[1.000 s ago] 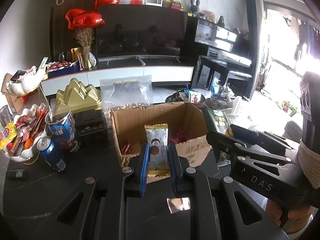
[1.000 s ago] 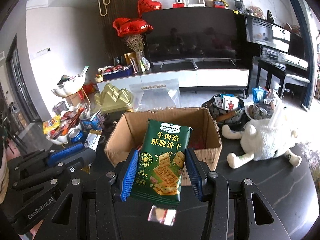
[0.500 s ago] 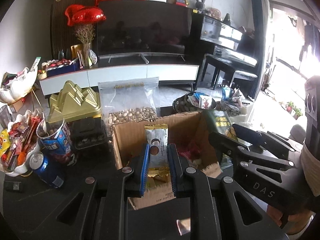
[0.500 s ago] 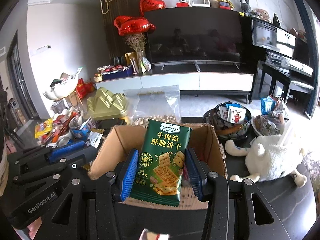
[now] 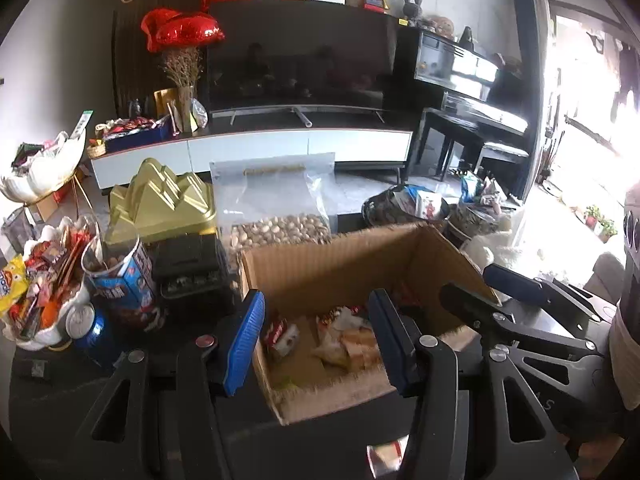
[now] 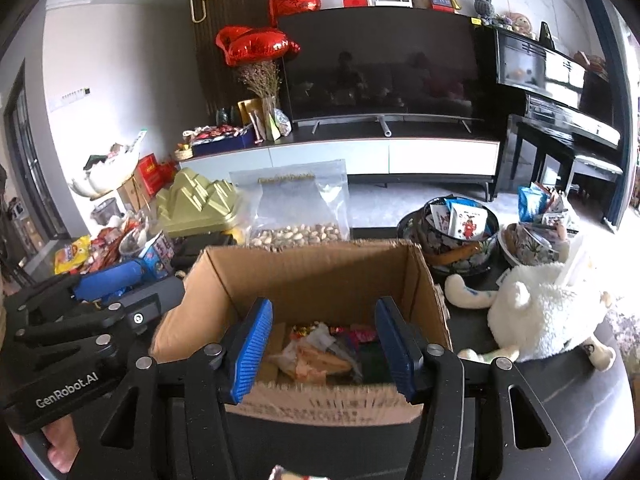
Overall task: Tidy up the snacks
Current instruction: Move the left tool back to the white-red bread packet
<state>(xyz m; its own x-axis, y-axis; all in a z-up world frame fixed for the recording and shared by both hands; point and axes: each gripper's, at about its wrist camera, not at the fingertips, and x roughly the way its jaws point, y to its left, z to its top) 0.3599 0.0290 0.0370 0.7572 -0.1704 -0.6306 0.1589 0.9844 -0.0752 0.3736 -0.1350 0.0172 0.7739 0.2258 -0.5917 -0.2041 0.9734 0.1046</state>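
Reading "GenRobot.AI" on left hand-held gripper [image 6: 108,280] beside cardboard box [image 6: 320,268].

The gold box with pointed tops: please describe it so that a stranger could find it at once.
Start at the open cardboard box on the dark table. Left of the clear bag of nuts behind it stands the gold box. It alone is metallic gold, its lid shaped like stepped pyramids.

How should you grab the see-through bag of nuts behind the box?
Best guess: pinch the bag of nuts by its flat empty top part, coming down from above. It stands upright behind the cardboard box, which blocks the front, and the nuts bulge at the bottom, so the thin upper film probably suits a two-finger tool better.
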